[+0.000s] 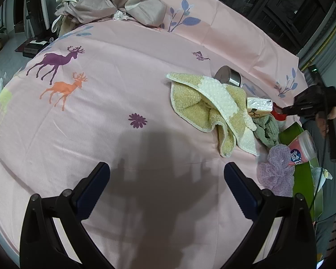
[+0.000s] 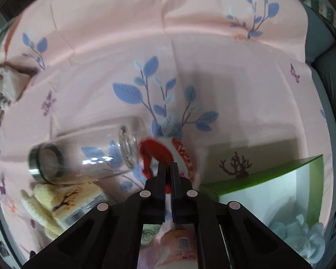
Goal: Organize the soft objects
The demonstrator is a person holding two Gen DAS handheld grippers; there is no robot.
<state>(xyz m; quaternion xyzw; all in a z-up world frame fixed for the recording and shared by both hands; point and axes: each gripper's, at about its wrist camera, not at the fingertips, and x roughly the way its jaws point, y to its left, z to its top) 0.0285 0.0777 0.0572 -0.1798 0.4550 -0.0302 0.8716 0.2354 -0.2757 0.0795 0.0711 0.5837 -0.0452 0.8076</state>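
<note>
A: Status, R side?

B: Right gripper (image 2: 168, 168) clenched, jaws nearly together, on a red-and-white item (image 2: 155, 154). Looks like thin fabric or a soft ornament w/ a toothed red edge; blurred, can't ID further. It lies on the pink sheet (image 2: 190, 67), touching the mouth of a clear glass bottle (image 2: 85, 154) lying on its side.

A: L side?

B: Left gripper (image 1: 166, 174) released, jaws wide, nothing between, hovering over bare sheet.

A: Destination?

B: Prob. the green box (image 2: 313, 179), just right of the grip; a pale blue soft thing already inside.

A: Handling?

B: Judged light, limp, will droop from the pinch. No breakage risk in itself, but the bottle is fragile and may roll if dragged against. Lift clear first.

A: Other soft goods?

B: Yellow-and-cream towel (image 1: 212, 103) crumpled mid-sheet, beside a tissue pack (image 1: 258, 105), a green cloth (image 1: 266, 130) and a lilac mesh puff (image 1: 276, 170). Towel: soft, bulkier, non-slip; take a bunched fold, not a loose edge.
</note>
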